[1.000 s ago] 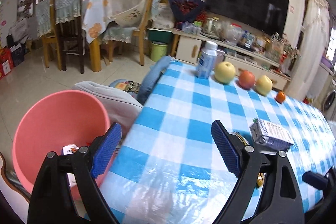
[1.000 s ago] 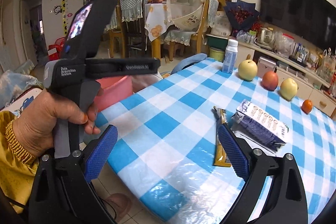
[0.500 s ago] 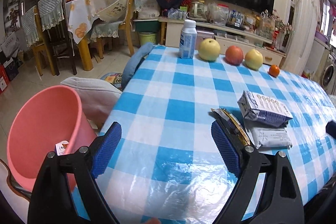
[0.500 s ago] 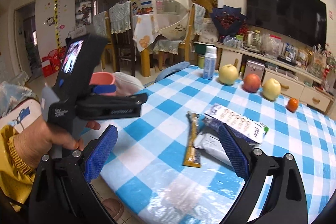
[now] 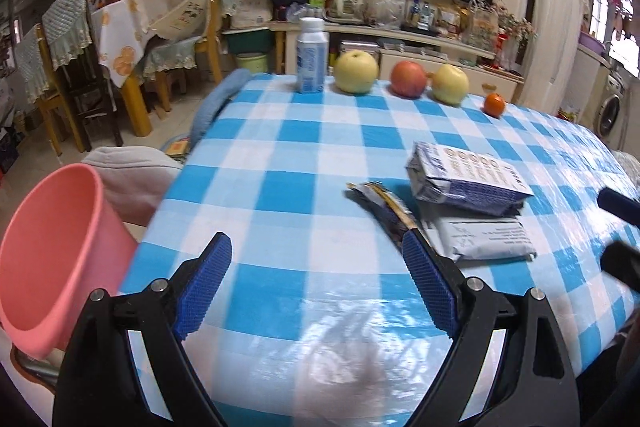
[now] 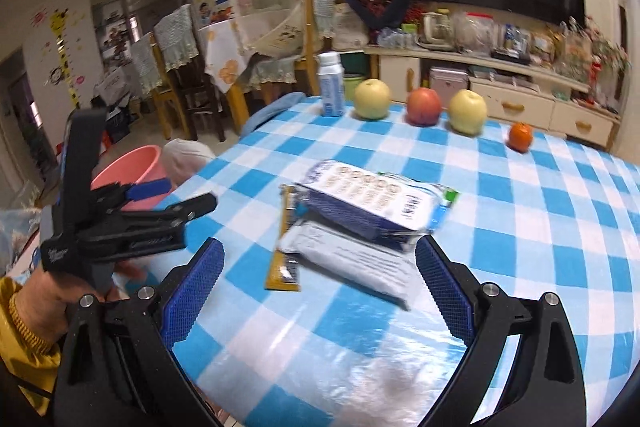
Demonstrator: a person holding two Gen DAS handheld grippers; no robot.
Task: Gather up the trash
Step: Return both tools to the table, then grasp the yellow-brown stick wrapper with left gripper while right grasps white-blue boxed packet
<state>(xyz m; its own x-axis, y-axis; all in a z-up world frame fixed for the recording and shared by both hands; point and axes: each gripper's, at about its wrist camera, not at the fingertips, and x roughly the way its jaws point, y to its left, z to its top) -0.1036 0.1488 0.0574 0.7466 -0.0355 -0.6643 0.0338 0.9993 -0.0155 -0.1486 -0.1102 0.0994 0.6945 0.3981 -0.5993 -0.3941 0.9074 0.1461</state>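
Three pieces of trash lie together on the blue-checked tablecloth (image 5: 280, 187): a crumpled blue-and-white carton (image 5: 468, 179) (image 6: 368, 199), a flat white packet (image 5: 480, 239) (image 6: 352, 259) under it, and a thin dark-and-yellow wrapper (image 5: 384, 207) (image 6: 286, 251). A pink bucket (image 5: 52, 251) (image 6: 132, 171) stands on the floor off the table's left edge. My left gripper (image 5: 316, 283) is open over the table's near edge, left of the wrapper. My right gripper (image 6: 320, 291) is open with the white packet just beyond its jaws. A hand (image 6: 44, 287) holds the left gripper.
At the table's far edge stand a white bottle (image 5: 311, 57), two yellow apples (image 5: 356, 71), a red apple (image 5: 408, 79) and a small orange (image 5: 495, 105). A grey cushion (image 5: 132, 171) lies beside the bucket. Chairs, a covered dining table and a TV cabinet fill the room behind.
Both grippers swung right and toward the trash pile; the bucket slid to the left edge of the left view, and the carton and packet now sit centred before the right gripper.
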